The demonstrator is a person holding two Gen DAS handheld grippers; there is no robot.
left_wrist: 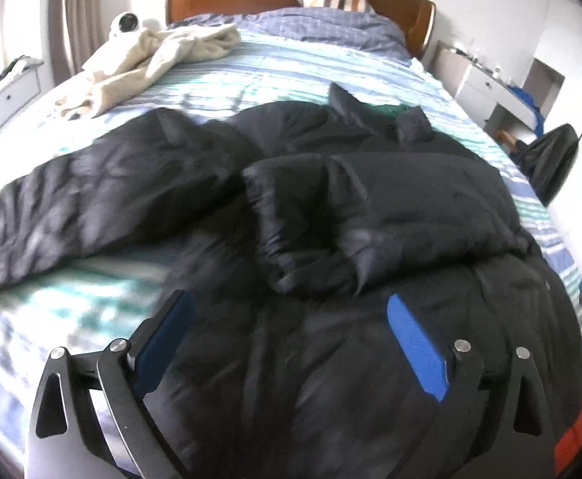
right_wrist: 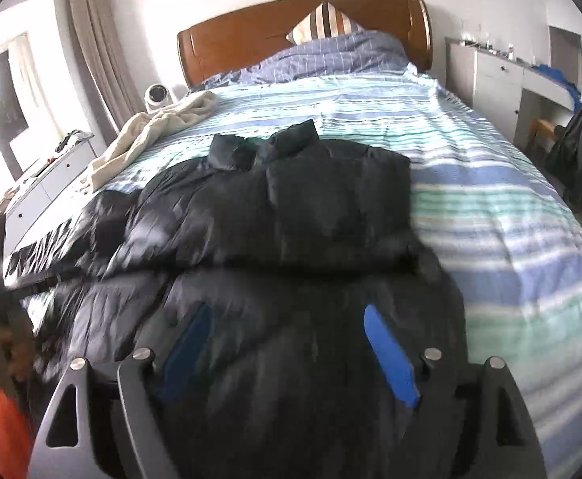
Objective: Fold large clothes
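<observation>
Black jacket (right_wrist: 291, 215) half folded on the bed (right_wrist: 490, 207), both grippers empty above its hem.

The left gripper (left_wrist: 287, 319) and right gripper (right_wrist: 287, 327) hang with fingers spread wide, holding nothing. One sleeve lies folded across the chest; the other trails flat toward 9 o'clock. A good next step, I judge, is to pinch that sleeve (left_wrist: 71, 207) at its cuff, gather the puffy layers fully, and carry it across level so it lands square. The left view shows the folded sleeve's cuff up close; the right view shows the collar toward 12 o'clock and the jacket's straight edge at 3 o'clock.
</observation>
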